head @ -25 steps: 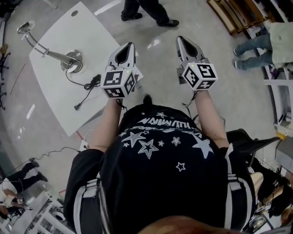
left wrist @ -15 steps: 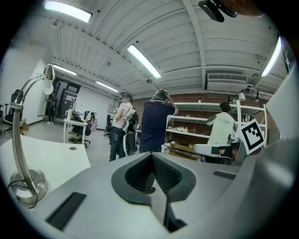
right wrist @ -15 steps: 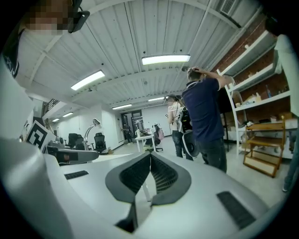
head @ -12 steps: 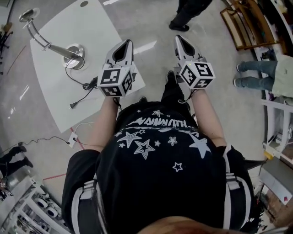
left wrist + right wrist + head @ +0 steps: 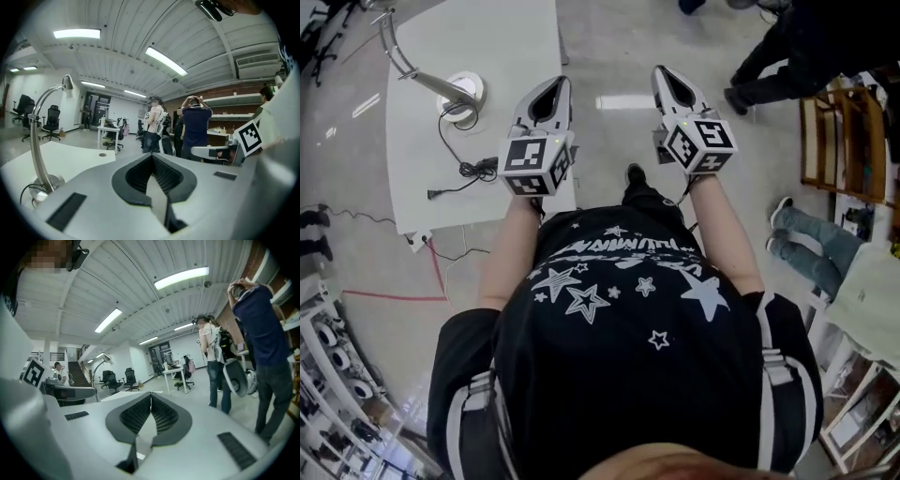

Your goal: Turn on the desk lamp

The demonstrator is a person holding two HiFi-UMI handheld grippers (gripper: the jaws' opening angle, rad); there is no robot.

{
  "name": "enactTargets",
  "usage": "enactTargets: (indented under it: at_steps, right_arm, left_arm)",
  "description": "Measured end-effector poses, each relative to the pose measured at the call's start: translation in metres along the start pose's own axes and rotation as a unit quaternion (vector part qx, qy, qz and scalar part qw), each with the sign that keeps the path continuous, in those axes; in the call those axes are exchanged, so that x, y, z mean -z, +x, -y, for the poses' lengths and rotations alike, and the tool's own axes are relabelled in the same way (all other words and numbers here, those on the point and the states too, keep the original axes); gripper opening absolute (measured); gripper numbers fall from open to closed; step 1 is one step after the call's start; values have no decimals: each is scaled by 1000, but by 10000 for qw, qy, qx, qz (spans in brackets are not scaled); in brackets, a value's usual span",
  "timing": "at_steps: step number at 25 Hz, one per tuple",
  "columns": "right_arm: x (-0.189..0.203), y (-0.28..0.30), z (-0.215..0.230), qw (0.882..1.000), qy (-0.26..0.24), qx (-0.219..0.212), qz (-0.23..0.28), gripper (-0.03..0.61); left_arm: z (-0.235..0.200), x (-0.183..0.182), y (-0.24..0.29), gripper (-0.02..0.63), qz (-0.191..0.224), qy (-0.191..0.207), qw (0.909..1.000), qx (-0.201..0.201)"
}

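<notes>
Head view: white table (image 5: 506, 37) at upper left bears the desk lamp (image 5: 455, 92) and its black cable (image 5: 455, 169). Left gripper (image 5: 554, 84) over the table's right edge, near the lamp base. Right gripper (image 5: 664, 73) over floor.
Left gripper view: jaws together, empty; lamp to their left, apart.
Right gripper view: jaws together, empty; bystander (image 5: 258, 333) at right.

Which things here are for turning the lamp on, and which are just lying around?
For the job:
- desk lamp
- its black cord
- white table it stands on
- left gripper and right gripper, both shut and empty

Just around:
- people standing
- office chairs
- wooden frame
</notes>
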State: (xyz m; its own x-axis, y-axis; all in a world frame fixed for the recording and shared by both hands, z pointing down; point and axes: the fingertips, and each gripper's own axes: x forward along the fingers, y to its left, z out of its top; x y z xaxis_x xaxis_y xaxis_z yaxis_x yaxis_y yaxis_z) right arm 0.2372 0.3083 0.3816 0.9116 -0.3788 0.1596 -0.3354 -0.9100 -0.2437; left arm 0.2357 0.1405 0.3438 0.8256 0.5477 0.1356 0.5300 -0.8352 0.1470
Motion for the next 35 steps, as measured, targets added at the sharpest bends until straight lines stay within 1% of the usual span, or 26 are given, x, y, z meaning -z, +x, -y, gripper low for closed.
enactTargets:
  at_steps: [3, 7, 10, 13, 16, 18, 22, 25, 28, 30, 33, 35]
  right_arm:
    - [-8, 28, 9, 9993, -1, -358, -87, 6]
    - [-8, 57, 15, 9964, -28, -808, -247, 6]
    - [-3, 78, 16, 9918, 15, -1198, -436, 6]
    - [2, 103, 9, 9837, -18, -1692, -615, 6]
    - [5, 122, -5, 9724, -90, -2207, -749, 6]
    - [9, 131, -18, 9633, -156, -2546, -840, 6]
    - [21, 148, -63, 9409, -323, -3204, -1047, 6]
    - [28, 152, -104, 9264, -358, -3566, -1153, 6]
    - [33, 155, -150, 9084, -473, -3970, -1223, 6]
    - [38, 155, -177, 8982, -579, -4176, -1243, 6]
    - [47, 150, -212, 8867, -739, -4376, -1296, 6]
    - [52, 147, -231, 8812, -818, -4463, -1324, 6]
  left_arm:
    - [-14, -6, 13, 8, 49, -108, 9990, -423]
    - [-29, 1, 19, 8, 1, -224, 9951, -960]
    - [-37, 6, 18, 8, -6, -329, 9891, -1435]
    - [-47, 11, 13, 8, 22, -405, 9800, -1949]
    - [-55, 15, -1, 8, 69, -482, 9670, -2499]
    - [-60, 18, -17, 8, 135, -544, 9559, -2882]
    - [-78, 24, -71, 8, 247, -629, 9264, -3704]
    - [-91, 25, -117, 8, 323, -692, 9050, -4184]
    - [-101, 29, -154, 8, 413, -801, 8845, -4578]
    - [-106, 35, -171, 8, 460, -894, 8769, -4701]
    - [-114, 45, -192, 8, 488, -1031, 8705, -4787]
    - [-122, 52, -206, 8, 471, -1122, 8662, -4847]
